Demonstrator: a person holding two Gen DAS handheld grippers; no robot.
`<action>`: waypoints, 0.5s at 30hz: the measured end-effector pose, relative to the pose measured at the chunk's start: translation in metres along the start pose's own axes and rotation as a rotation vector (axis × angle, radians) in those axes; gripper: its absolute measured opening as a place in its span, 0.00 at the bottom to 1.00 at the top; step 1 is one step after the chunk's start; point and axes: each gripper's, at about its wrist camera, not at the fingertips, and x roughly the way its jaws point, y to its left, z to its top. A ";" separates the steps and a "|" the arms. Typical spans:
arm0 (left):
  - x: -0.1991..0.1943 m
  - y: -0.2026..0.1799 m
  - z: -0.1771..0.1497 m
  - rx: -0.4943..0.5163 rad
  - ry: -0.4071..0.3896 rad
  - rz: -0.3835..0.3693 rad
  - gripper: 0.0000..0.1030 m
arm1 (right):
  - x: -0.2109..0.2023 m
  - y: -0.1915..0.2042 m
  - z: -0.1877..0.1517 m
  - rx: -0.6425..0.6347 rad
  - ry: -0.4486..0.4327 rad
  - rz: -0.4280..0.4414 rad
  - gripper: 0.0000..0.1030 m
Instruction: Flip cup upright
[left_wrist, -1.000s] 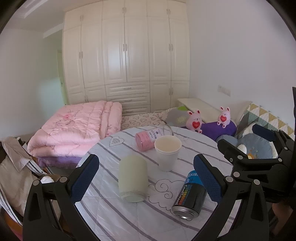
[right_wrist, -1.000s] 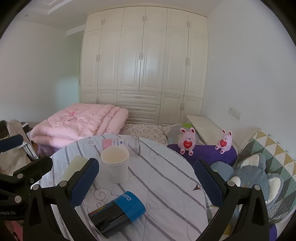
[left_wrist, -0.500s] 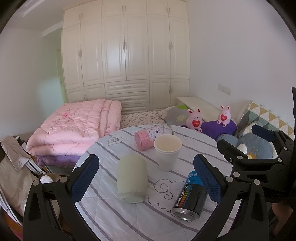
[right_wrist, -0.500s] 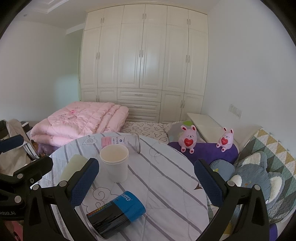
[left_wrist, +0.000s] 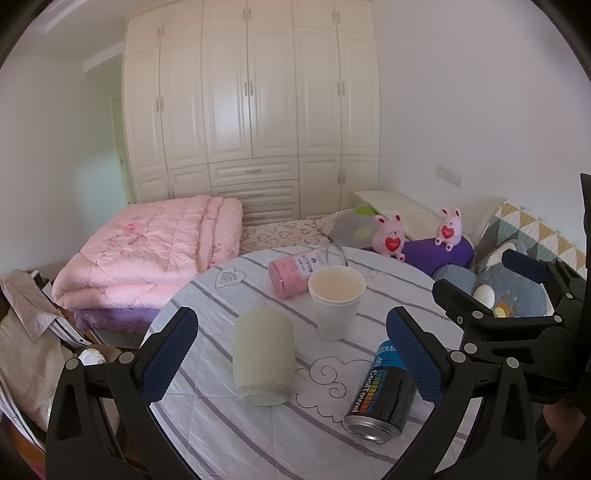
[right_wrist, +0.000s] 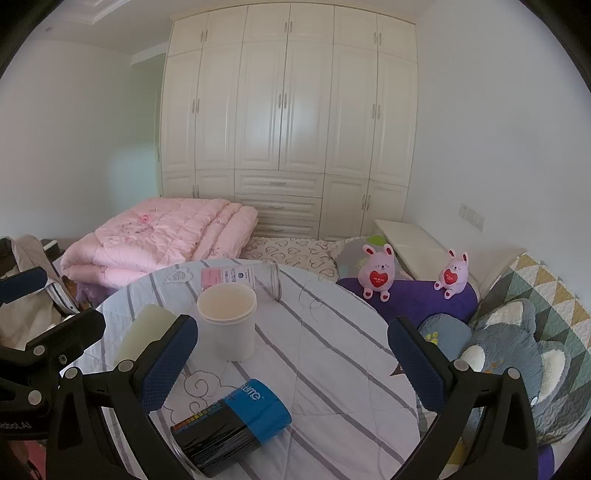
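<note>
A pale green cup (left_wrist: 263, 359) lies on its side on the round striped table (left_wrist: 229, 435), its open end toward me; it also shows in the right wrist view (right_wrist: 146, 330). A white paper cup (left_wrist: 335, 306) stands upright behind it, seen too in the right wrist view (right_wrist: 229, 325). My left gripper (left_wrist: 291, 362) is open and empty, hovering just before the green cup. My right gripper (right_wrist: 291, 365) is open and empty over the table's right part; its body shows at the right of the left wrist view.
A blue and black can (left_wrist: 380, 395) lies on its side at the front right, also in the right wrist view (right_wrist: 232, 424). A pink-labelled jar (left_wrist: 299, 267) lies behind the white cup. A bed with a pink quilt (left_wrist: 147, 254), cushions and plush rabbits (right_wrist: 378, 271) surround the table.
Both views have shifted slightly, and the cups sit a little lower and nearer in frame. Nothing on the table has moved and both grippers stay open.
</note>
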 end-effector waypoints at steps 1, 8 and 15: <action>0.001 0.000 -0.001 0.002 0.000 0.002 1.00 | 0.001 0.000 0.000 0.000 0.001 -0.001 1.00; 0.003 0.001 -0.002 0.004 0.001 0.003 1.00 | 0.006 0.000 -0.002 0.003 0.015 0.001 1.00; 0.005 0.000 -0.004 0.008 0.004 0.007 1.00 | 0.009 0.001 -0.001 0.003 0.023 0.003 1.00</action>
